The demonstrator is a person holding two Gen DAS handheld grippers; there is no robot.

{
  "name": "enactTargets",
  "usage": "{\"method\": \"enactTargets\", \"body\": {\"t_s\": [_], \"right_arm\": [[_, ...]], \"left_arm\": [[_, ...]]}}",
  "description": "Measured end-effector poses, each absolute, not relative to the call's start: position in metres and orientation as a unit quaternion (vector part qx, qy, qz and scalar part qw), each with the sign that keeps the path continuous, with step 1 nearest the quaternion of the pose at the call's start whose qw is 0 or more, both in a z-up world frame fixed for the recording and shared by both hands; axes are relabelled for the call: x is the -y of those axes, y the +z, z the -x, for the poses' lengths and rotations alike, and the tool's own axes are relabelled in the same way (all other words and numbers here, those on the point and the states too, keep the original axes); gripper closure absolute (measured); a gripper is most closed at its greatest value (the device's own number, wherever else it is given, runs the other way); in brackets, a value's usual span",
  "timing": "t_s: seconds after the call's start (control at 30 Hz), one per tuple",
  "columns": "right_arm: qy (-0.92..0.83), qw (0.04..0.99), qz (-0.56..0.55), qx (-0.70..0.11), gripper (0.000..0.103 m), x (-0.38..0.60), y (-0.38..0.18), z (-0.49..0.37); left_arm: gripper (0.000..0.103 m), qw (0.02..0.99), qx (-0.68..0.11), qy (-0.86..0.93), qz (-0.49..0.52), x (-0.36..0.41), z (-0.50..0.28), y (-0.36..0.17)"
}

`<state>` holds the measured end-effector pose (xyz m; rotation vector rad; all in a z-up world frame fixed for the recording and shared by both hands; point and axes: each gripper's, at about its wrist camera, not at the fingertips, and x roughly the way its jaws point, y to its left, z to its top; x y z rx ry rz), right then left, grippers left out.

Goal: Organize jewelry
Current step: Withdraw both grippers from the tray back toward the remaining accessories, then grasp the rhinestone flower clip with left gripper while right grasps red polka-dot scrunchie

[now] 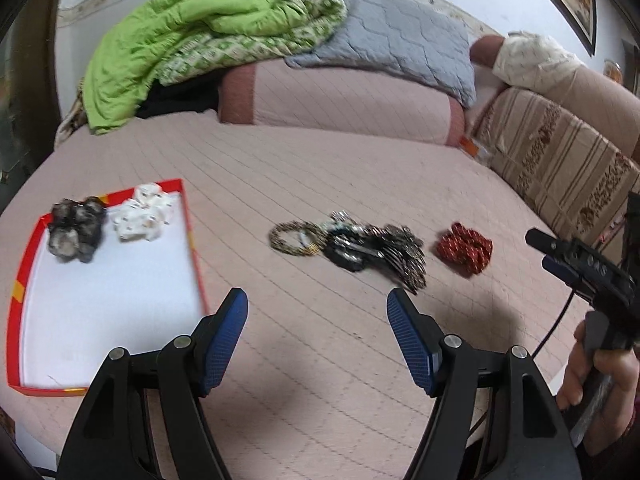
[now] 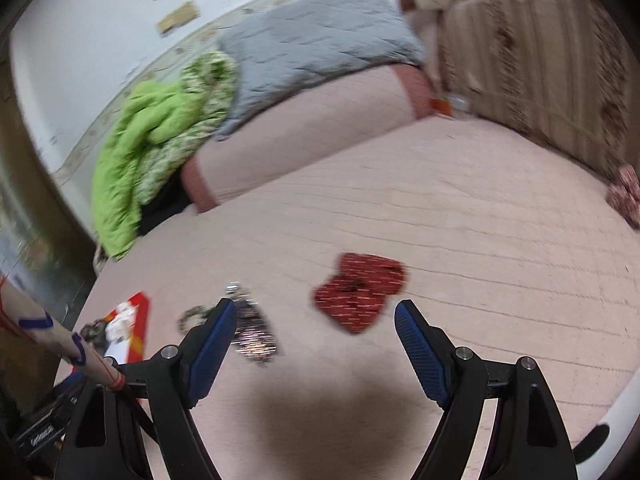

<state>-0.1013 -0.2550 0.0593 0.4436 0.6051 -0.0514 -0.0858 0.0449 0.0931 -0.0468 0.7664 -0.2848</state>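
A red-rimmed shallow box [image 1: 191, 228] with a white floor lies on the pink bed at left; a dark scrunchie [image 1: 74, 229] and a white scrunchie [image 1: 142, 218] lie in it. On the bed lie a beaded bracelet [image 1: 294, 238], a dark pile of hair ties and chains [image 1: 374, 250] and a red scrunchie [image 1: 464, 246]. My left gripper [image 1: 316, 312] is open and empty, above the bed in front of the pile. My right gripper [image 2: 314, 320] is open and empty, just short of the red scrunchie [image 2: 360, 290]. The pile [image 2: 254, 332] and box [image 2: 138, 326] lie to its left.
A green quilt [image 1: 168, 36] and grey pillow [image 1: 396, 36] lie on a pink bolster [image 1: 340, 96] at the back. A striped headboard cushion [image 1: 560, 160] runs along the right. The right gripper and the hand holding it [image 1: 592, 320] show at the left view's right edge.
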Motion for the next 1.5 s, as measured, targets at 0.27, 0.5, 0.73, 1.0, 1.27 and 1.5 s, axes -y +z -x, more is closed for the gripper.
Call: {"method": "enactTargets", "body": {"t_s": [0.27,0.5,0.73,1.0,1.27,1.5], "right_arm": [[-0.059,0.902,-0.281,-0.322,0.018,0.295,0.039,0.086],[-0.057,0.908,-0.257,-0.328,0.018,0.284,0.041,0.079],[-0.046,0.910,-0.237,-0.336,0.018,0.275,0.040,0.074],[-0.049,0.905,-0.255,-0.338,0.018,0.280,0.038,0.074],[-0.047,0.903,-0.265,-0.334,0.018,0.285,0.036,0.078],[-0.044,0.901,-0.272,-0.334,0.018,0.288,0.035,0.076]], "left_arm": [[0.032,0.906,-0.394,-0.157,0.006,-0.019,0.079,0.080],[0.032,0.901,-0.400,-0.167,0.006,-0.004,0.068,0.076],[0.032,0.894,-0.410,-0.180,0.012,0.010,0.050,0.078],[0.032,0.866,-0.456,-0.190,0.074,0.032,0.008,0.067],[0.032,0.868,-0.467,-0.157,0.057,0.072,-0.029,0.056],[0.033,0.873,-0.467,-0.138,-0.041,0.106,-0.039,0.031]]}}
